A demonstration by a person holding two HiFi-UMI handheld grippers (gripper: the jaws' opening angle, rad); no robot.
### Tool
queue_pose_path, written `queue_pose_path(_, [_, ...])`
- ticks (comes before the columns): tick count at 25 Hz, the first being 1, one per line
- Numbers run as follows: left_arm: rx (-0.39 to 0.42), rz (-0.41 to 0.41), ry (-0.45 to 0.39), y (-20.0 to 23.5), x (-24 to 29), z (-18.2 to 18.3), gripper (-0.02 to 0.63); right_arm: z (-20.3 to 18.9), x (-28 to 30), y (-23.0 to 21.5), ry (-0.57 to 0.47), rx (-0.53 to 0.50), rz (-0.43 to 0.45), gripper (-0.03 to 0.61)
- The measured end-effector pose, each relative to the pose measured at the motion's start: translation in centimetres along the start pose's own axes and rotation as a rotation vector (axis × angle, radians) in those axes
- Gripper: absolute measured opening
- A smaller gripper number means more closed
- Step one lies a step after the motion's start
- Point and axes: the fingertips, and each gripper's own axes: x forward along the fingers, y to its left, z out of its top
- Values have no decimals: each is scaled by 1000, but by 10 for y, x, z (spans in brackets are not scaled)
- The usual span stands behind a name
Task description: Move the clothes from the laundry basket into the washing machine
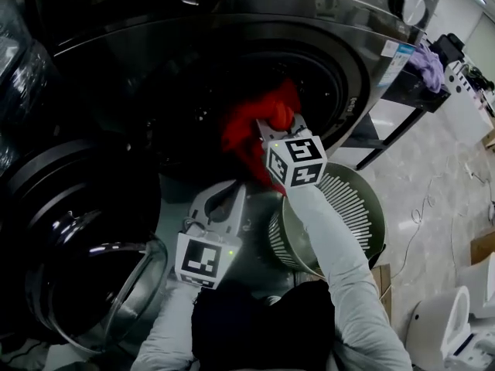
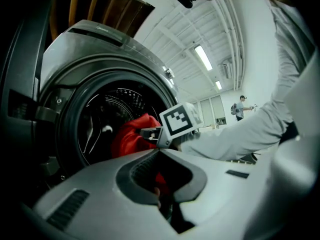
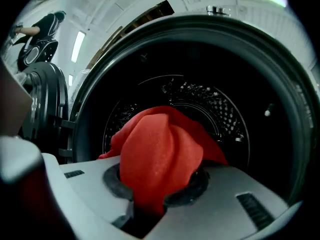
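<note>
Right claw (image 1: 278,126) was clamped on a red garment (image 1: 249,126), the cloth bunched up and bulging out between the jaws in the right gripper view. The garment was held at the mouth of the washing machine (image 1: 232,22), part of it over the opening's lower rim and a fold hanging down in front of the machine. The perforated drum (image 3: 200,99) showed dark behind the cloth. Left claw (image 1: 230,194) sat lower and nearer the person, pointing at the same opening, jaw tips together. A sliver of red showed in the gap behind the tips in the left gripper view, and I couldn't tell whether it was pinched there or just seen through. The round glass door (image 1: 93,261) stood swung open at the lower left. The laundry basket (image 1: 352,199), slatted and grey-green, stood on the floor just right of the left claw and under the right forearm; its contents were hidden by the grey sleeve (image 1: 340,261). Purple cloth (image 1: 427,64) lay on a dark rack (image 1: 402,99) beside the machine. Another person (image 2: 241,106) stood far off in the room.
</note>
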Motion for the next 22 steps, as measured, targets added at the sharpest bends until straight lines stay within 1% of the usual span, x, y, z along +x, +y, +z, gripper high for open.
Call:
queue_pose_path(5, [-18, 28, 7, 11, 0, -6, 18, -2, 48, 2, -40, -53, 14, 120])
queue_pose_path(10, [-43, 58, 11, 18, -1, -11, 18, 33, 95, -12, -153, -87, -13, 118])
queue_pose_path(11, [-46, 63, 11, 18, -1, -10, 18, 35, 102, -14, -157, -99, -15, 120])
queue_pose_path(12, [-44, 65, 12, 18, -2, -9, 18, 29, 108, -13, -137, -115, -13, 121])
queue_pose_path(13, [-38, 66, 12, 18, -3, -9, 18, 16, 112, -12, -89, -131, -4, 129])
queue_pose_path(14, [-37, 68, 12, 19, -4, -8, 18, -3, 114, -9, -20, -144, 12, 135])
queue_pose_path(16, [-60, 80, 10, 21, -7, -6, 18, -40, 112, -1, 123, -153, 56, 177])
queue_pose_path(17, [-61, 83, 8, 21, -8, -6, 18, -53, 109, 3, 173, -144, 77, 206])
queue_pose_path(19, [-32, 80, 9, 22, -8, -6, 18, -70, 100, 8, 221, -125, 102, 244])
queue_pose_path(22, [-21, 74, 4, 17, -7, -3, 18, -71, 88, 9, 219, -121, 110, 276])
